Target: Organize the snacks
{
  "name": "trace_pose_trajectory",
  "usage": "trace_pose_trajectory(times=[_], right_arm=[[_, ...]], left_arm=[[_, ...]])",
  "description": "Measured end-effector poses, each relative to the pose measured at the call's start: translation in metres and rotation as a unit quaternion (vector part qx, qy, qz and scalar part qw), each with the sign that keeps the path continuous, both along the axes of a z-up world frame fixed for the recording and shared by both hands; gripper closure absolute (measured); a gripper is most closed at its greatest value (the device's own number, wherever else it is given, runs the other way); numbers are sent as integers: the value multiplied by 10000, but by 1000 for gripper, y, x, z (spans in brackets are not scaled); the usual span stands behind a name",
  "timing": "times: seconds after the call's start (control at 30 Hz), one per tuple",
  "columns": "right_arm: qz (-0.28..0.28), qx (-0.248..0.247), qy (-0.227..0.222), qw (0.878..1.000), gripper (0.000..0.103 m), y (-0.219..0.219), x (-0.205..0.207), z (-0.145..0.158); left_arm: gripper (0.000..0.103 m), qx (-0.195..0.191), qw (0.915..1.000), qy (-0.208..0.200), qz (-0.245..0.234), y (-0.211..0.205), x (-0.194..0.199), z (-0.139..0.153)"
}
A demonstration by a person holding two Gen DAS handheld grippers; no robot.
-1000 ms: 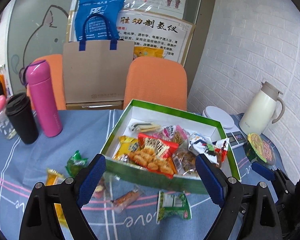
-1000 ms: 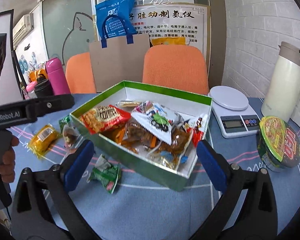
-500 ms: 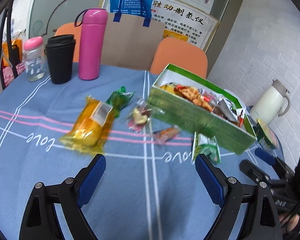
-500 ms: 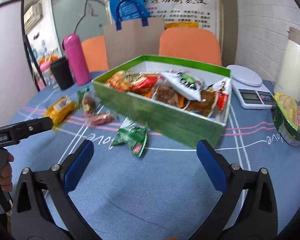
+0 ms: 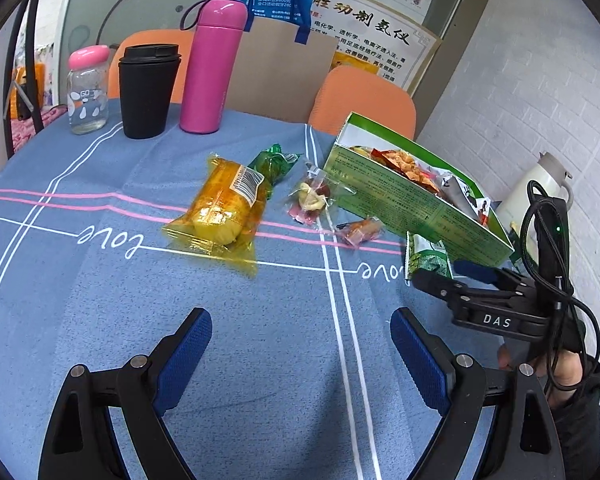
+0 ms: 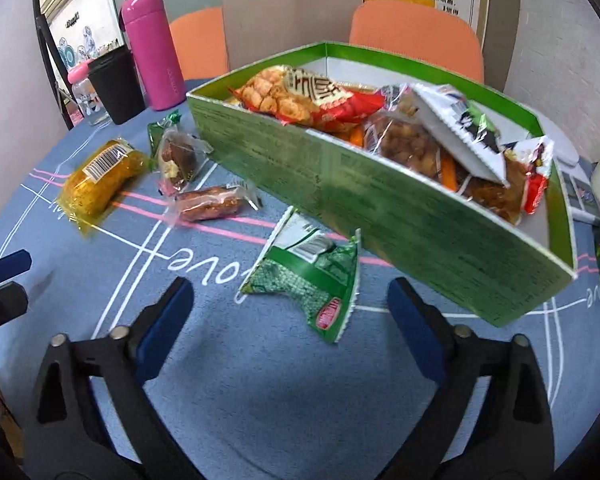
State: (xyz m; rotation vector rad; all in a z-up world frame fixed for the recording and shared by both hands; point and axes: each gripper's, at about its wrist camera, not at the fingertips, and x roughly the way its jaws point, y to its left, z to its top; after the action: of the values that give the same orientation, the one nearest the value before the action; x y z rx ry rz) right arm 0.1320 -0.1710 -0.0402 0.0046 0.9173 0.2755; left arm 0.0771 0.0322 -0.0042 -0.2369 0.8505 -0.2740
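1. Both my grippers were spread wide and held nothing: the left gripper (image 5: 300, 344) hung over bare tablecloth (image 5: 100, 300), and the right gripper (image 6: 290, 316) sat low, just short of the green packet (image 6: 306, 276).
2. Five snacks were loose on the cloth: the green packet close against the near wall of the green box (image 6: 380, 200), a brown bar (image 6: 210, 202), a clear-wrapped sweet (image 5: 312, 198), a green candy (image 5: 274, 162) and a yellow bag (image 5: 224, 206).
3. The green packet lay flat and thin. My fingers could have skated over the foil or pinched the cloth with it.
4. The box wall stood just beside it, so my right finger could have struck the wall and shoved the box.
5. The box was already heaped, and a dropped snack could have slid off the pile.
6. My two grippers were near each other and might have collided.
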Motion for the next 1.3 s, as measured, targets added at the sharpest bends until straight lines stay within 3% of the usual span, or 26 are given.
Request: trace_pose_trajectory(times=[0.1, 0.2, 0.23, 0.37, 0.5, 0.67, 0.7, 0.8, 1.2, 1.3], right_arm=[[386, 351, 75, 9986, 11, 8, -8, -1], [1137, 1403, 13, 9836, 12, 13, -24, 8], [1152, 1448, -80, 9827, 12, 13, -27, 12], [777, 679, -358, 9940, 12, 11, -24, 22], [376, 549, -256, 9975, 13, 5, -11, 15], [101, 450, 90, 9989, 42, 5, 6, -7], [97, 400, -1, 9992, 52, 5, 4, -6], [178, 524, 128, 9984, 60, 0, -4, -3], [37, 869, 57, 9962, 58, -29, -66, 0], [21, 767, -11, 9970, 51, -30, -77, 1]], left_arm=[[10, -23, 10000, 61, -1, 1, 3, -3], [10, -43, 9999, 132, -37, -1, 6, -5], [10, -35, 9999, 139, -49, -2, 6, -5], [10, -62, 9998, 144, -94, -4, 7, -4], [10, -119, 9997, 117, -172, -8, 7, -2], [10, -101, 9994, 135, -289, -15, 8, -1], [10, -96, 9994, 131, -315, -17, 8, -1], [10, -108, 9992, 124, -366, -20, 9, 0], [11, -313, 9955, 248, -860, -50, 12, -2], [11, -449, 9917, 255, -1175, -67, 14, 1]])
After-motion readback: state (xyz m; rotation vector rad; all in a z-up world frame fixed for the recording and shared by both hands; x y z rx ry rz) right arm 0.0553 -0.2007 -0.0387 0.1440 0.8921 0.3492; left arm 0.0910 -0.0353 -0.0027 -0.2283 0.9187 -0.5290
